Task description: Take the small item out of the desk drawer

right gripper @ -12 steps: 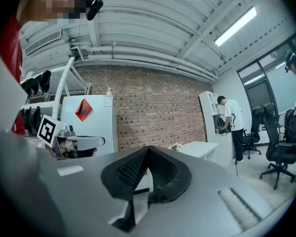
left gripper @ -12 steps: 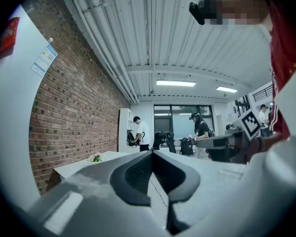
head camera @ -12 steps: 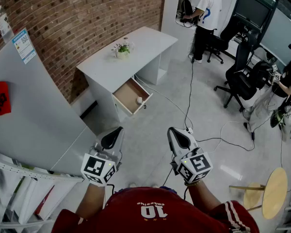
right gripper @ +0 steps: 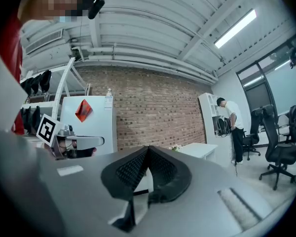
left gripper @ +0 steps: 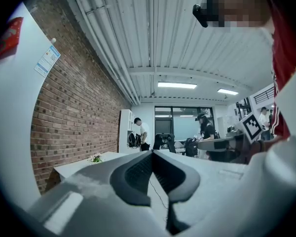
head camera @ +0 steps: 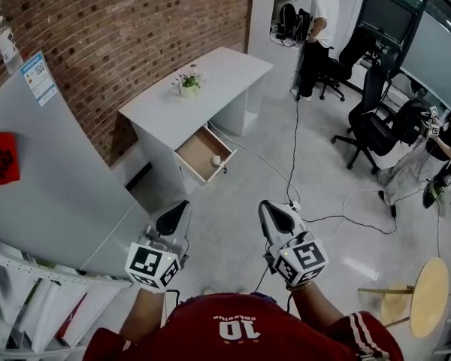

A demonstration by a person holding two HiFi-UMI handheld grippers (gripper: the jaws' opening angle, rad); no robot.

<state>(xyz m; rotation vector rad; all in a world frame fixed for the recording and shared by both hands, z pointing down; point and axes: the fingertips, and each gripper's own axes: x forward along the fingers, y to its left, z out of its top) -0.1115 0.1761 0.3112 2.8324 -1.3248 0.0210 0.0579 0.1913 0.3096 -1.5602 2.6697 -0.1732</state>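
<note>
A white desk stands against the brick wall, well ahead of me. Its wooden drawer is pulled open, and a small white item lies inside near the front. Both grippers hang close to my body, far from the drawer. My left gripper is shut with nothing in it; in the left gripper view its jaws meet at the tips. My right gripper is also shut and empty, jaws touching.
A small potted plant sits on the desk. A grey partition and shelving stand at my left. Cables trail over the floor. Office chairs and people are at the back right; a round wooden stool is at the right.
The view has shifted slightly, the desk sitting a little nearer. The person at the back has turned. Both grippers stay shut in the same place.
</note>
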